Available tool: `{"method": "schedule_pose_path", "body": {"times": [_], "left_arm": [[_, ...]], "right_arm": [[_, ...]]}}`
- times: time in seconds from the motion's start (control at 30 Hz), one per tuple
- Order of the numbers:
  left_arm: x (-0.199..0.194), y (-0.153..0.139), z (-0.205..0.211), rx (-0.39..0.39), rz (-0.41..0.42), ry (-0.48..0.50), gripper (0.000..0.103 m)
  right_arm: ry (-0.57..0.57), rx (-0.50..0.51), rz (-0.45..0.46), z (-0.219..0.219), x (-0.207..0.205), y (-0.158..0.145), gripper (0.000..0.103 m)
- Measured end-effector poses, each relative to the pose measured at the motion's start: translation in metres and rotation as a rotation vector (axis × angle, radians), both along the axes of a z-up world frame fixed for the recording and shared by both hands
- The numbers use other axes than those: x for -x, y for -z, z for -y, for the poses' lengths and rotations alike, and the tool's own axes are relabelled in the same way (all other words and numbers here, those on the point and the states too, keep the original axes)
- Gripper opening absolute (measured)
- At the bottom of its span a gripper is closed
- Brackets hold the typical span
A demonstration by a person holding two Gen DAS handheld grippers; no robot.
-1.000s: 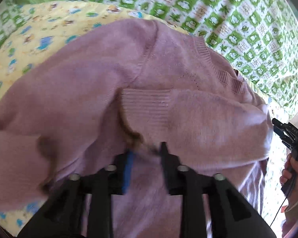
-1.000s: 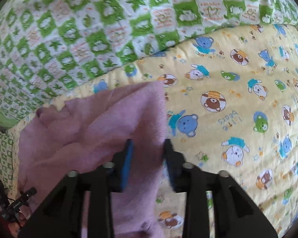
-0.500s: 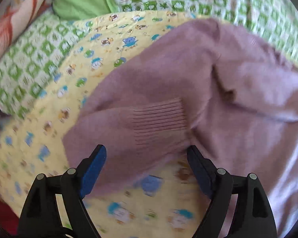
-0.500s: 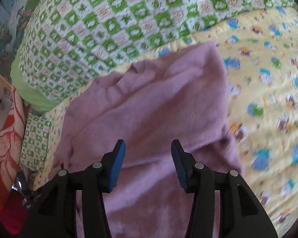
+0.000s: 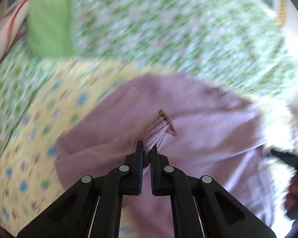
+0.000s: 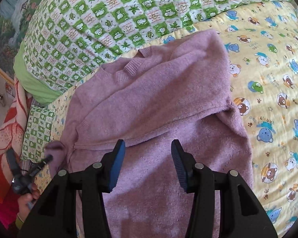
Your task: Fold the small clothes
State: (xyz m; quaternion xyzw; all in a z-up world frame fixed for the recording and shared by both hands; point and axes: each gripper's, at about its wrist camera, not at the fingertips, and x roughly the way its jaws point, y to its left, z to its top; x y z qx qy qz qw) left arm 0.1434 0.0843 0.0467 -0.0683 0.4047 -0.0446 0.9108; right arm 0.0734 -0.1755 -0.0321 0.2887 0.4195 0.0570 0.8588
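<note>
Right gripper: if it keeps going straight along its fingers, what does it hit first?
Most likely the pink sweater. The right gripper is open and empty, pointing down at the sweater's body just below the folded-over sleeve edge. Depth is unclear, but nothing else shows between.

The left wrist view is smeared: the quilt (image 5: pixel 168 29) pattern is unreadable. The sweater (image 6: pixel 159 103) runs under the right claw (image 6: pixel 148 165) and off the bottom edge.
</note>
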Motion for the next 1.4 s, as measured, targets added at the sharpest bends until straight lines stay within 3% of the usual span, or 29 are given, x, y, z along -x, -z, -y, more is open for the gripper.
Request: {"method": "schedule_pose_path", "body": {"times": [0.13, 0.27, 0.37, 0.47, 0.57, 0.63, 0.77, 0.83, 0.93, 1.03, 1.13, 1.27, 1.4], "left_arm": [[-0.026, -0.052, 0.073, 0.09, 0.12, 0.191, 0.004], [-0.057, -0.063, 0.152, 0.124, 0.155, 0.359, 0.004], [-0.08, -0.046, 0.199, 0.129, 0.119, 0.446, 0.004], [-0.098, -0.009, 0.236, 0.074, 0.05, 0.496, 0.006], [-0.105, 0.024, 0.248, 0.01, -0.016, 0.5, 0.012], [-0.1, 0.033, 0.234, 0.025, -0.031, 0.491, 0.016], [-0.075, 0.025, 0.182, 0.057, -0.021, 0.409, 0.044], [-0.059, 0.018, 0.151, 0.038, -0.012, 0.334, 0.053], [-0.036, 0.033, 0.084, -0.002, -0.042, 0.187, 0.053], [-0.024, 0.067, 0.026, -0.042, -0.137, 0.066, 0.053], [-0.018, 0.097, -0.01, -0.077, -0.205, -0.004, 0.053], [-0.021, 0.115, -0.029, -0.115, -0.218, -0.042, 0.053], [-0.026, 0.128, -0.028, -0.136, -0.238, -0.047, 0.053]], "right_arm": [[0.02, -0.012, 0.005, 0.007, 0.001, -0.001, 0.049], [0.047, -0.002, 0.008, 0.017, 0.006, -0.002, 0.049], [0.087, 0.001, -0.005, 0.032, 0.013, 0.001, 0.049], [0.124, -0.003, -0.027, 0.045, 0.017, 0.008, 0.049], [0.143, 0.0, -0.043, 0.055, 0.019, 0.013, 0.049], [0.148, 0.003, -0.047, 0.058, 0.018, 0.016, 0.049], [0.138, -0.001, -0.047, 0.058, 0.009, 0.019, 0.049], [0.121, -0.007, -0.04, 0.054, 0.001, 0.019, 0.049], [0.093, -0.011, -0.025, 0.045, -0.011, 0.016, 0.049], [0.076, -0.006, -0.02, 0.037, -0.025, 0.014, 0.049], [0.061, -0.005, -0.025, 0.034, -0.044, 0.018, 0.049], [0.069, -0.011, -0.095, 0.033, -0.071, 0.039, 0.049], [0.096, -0.061, -0.097, 0.033, -0.083, 0.047, 0.049]]}}
